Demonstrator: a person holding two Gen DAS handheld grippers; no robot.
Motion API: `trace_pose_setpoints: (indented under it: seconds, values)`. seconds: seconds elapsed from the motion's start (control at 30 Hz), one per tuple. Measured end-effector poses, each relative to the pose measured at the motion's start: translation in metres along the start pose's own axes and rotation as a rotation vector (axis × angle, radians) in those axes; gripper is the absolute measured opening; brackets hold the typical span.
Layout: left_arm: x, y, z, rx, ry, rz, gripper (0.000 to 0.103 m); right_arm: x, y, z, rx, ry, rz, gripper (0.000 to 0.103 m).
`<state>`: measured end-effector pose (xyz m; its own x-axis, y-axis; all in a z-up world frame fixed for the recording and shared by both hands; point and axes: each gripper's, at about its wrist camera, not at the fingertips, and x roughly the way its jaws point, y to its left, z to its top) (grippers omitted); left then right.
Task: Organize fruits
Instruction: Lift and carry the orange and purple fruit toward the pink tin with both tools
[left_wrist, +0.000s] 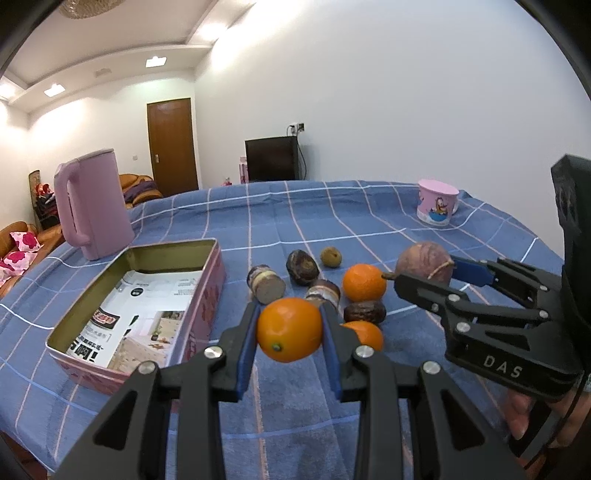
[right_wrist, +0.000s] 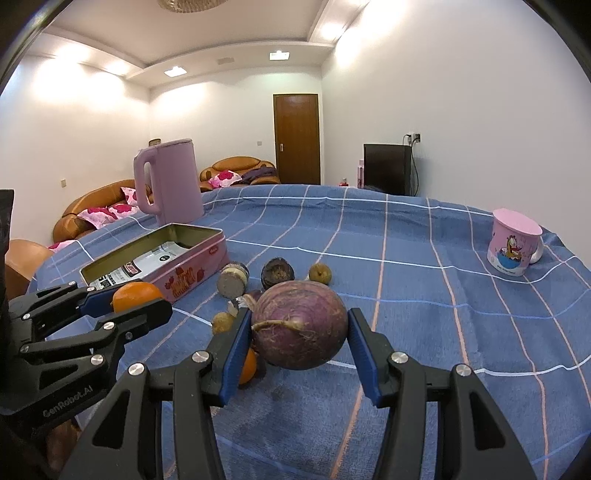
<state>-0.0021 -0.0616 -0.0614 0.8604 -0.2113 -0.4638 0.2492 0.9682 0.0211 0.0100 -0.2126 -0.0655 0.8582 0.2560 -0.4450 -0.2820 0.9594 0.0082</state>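
My left gripper (left_wrist: 290, 309) is shut on an orange (left_wrist: 289, 334), held just right of the open pink tin box (left_wrist: 208, 295). Paper lines the box and no fruit shows in it. My right gripper (right_wrist: 299, 314) is shut on a round purple fruit (right_wrist: 301, 334) with a dry stem, its blue pads against both sides. In the left wrist view, that right gripper (left_wrist: 426, 273) holds the purple fruit (left_wrist: 423, 258) at the right of the fruit pile. Two more oranges (left_wrist: 364, 282) and several dark fruits (left_wrist: 303, 266) lie on the blue cloth between the grippers.
A tall pink kettle (left_wrist: 92, 210) stands behind the tin box (right_wrist: 184, 275). A pink cartoon mug (right_wrist: 513, 247) sits at the far right of the table. A small brownish fruit (left_wrist: 330, 256) lies behind the pile. Blue checked cloth (right_wrist: 424, 369) covers the table.
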Motion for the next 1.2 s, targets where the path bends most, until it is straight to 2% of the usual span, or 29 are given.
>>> trace_pose_setpoints:
  seconds: [1.0, 1.2]
  values:
    - [-0.014, 0.002, 0.009, 0.016, -0.098, 0.061, 0.034, -0.024, -0.003, 0.000, -0.001, -0.132, 0.031, 0.054]
    - [-0.016, 0.009, 0.015, 0.017, -0.114, 0.078, 0.034, -0.023, -0.005, 0.003, 0.019, -0.128, 0.052, 0.054]
